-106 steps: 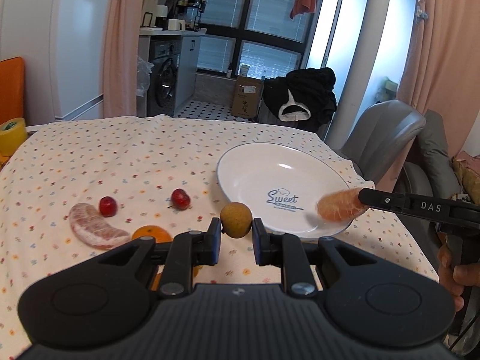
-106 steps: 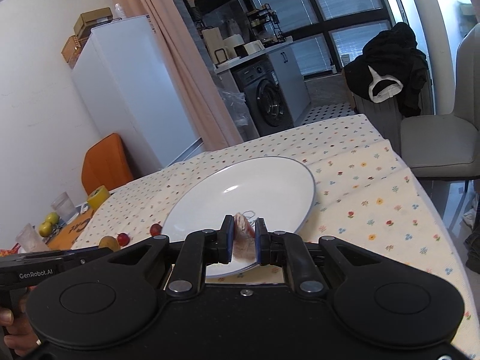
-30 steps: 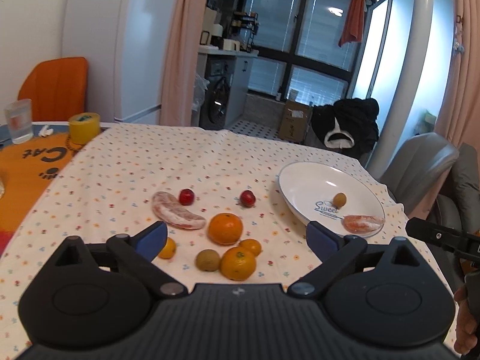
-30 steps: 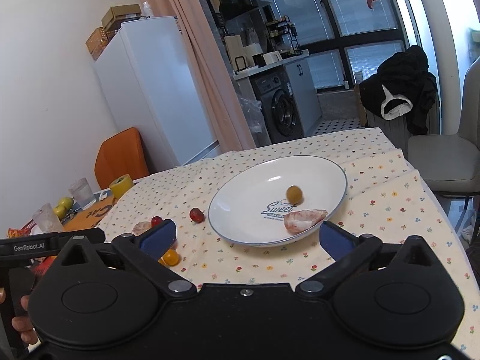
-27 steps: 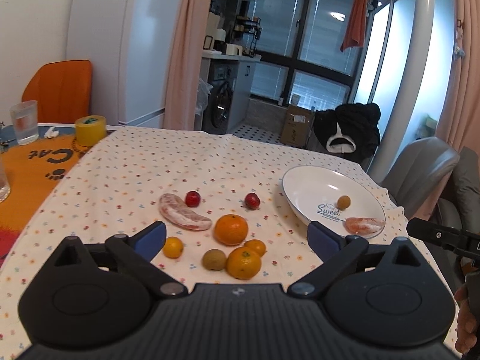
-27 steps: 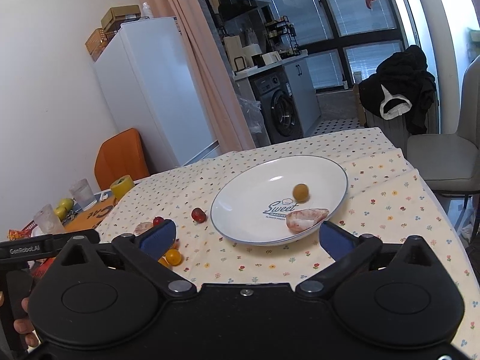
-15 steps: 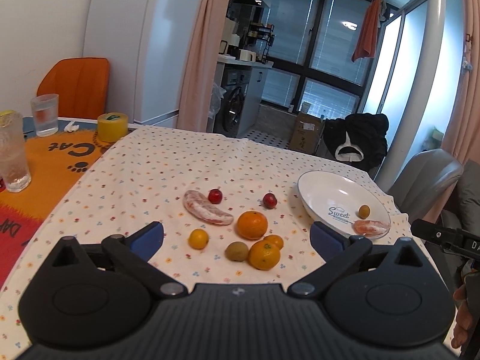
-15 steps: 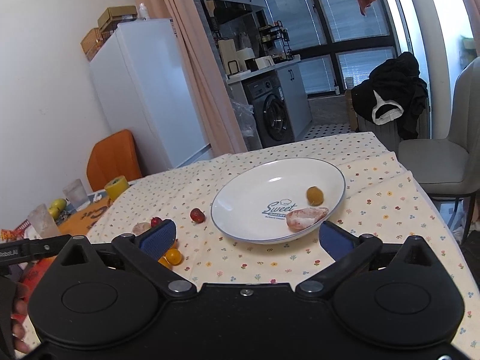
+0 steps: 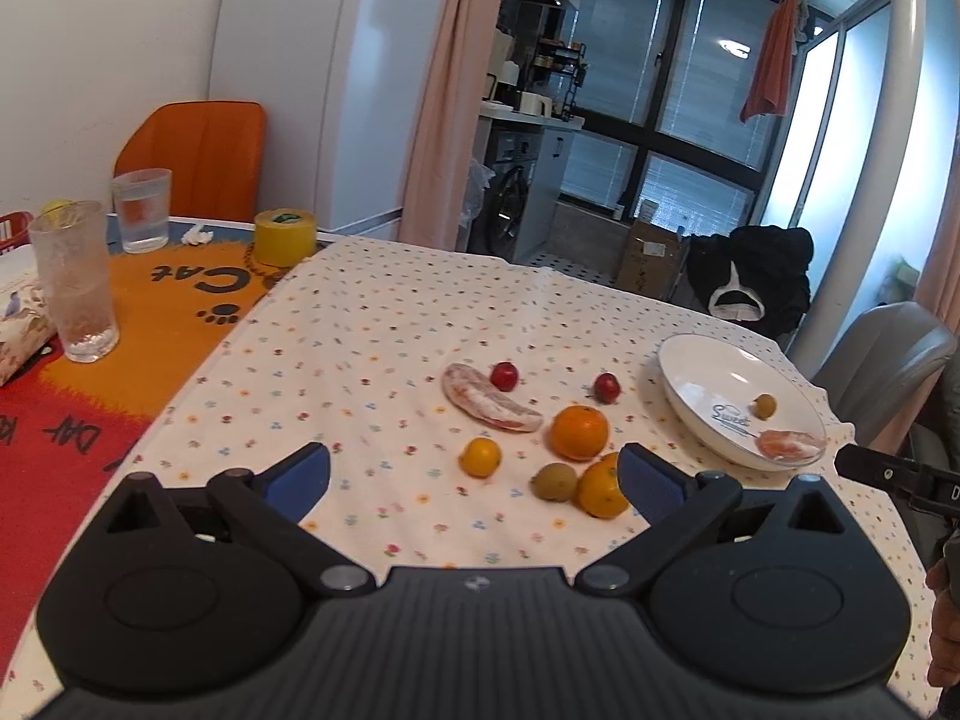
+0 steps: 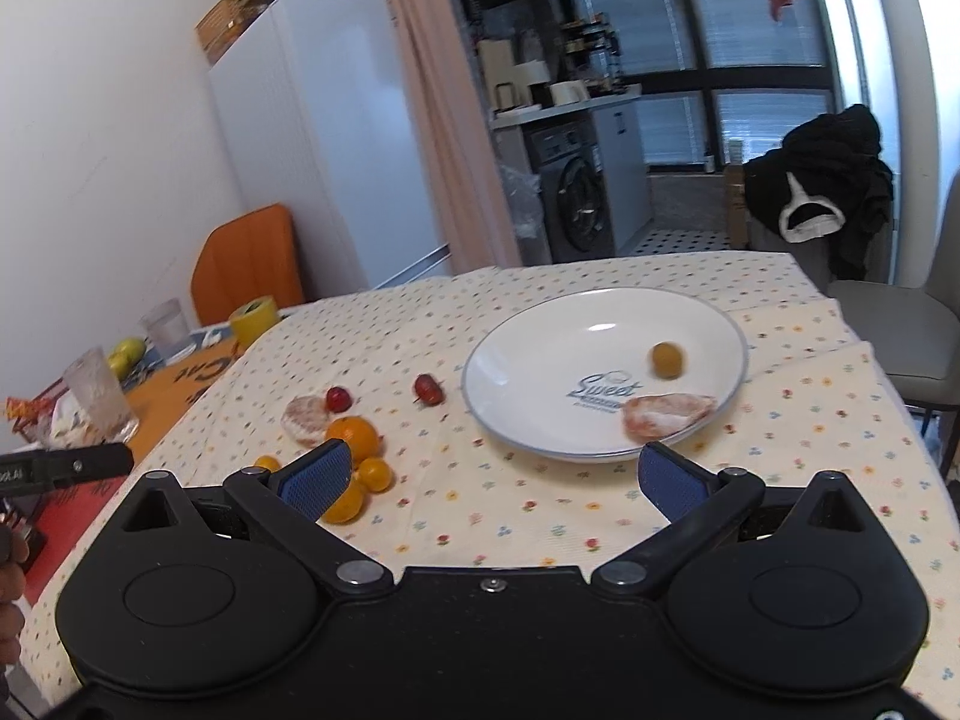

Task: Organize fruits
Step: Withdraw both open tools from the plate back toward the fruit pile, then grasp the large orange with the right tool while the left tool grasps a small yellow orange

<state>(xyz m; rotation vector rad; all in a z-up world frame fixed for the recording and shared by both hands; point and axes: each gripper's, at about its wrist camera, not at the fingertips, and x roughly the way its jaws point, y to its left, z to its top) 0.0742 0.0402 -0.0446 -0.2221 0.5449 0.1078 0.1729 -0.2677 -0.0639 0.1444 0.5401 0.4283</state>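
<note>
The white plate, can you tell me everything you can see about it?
The plate is round, shallow, white and glossy like ceramic, with a thin bluish-grey rim. Dark blue writing in the middle says "Sweet". It lies flat on the flowered tablecloth near the table's right edge. Two fruits rest in it: a small brownish-yellow round fruit and a peeled pink citrus segment at the rim. No gripper touches it.

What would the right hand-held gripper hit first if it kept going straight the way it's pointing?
Probably the near rim of the white plate, which lies ahead between the open fingers of the right hand-held gripper. Only tablecloth shows before it, though depth is hard to judge.
</note>
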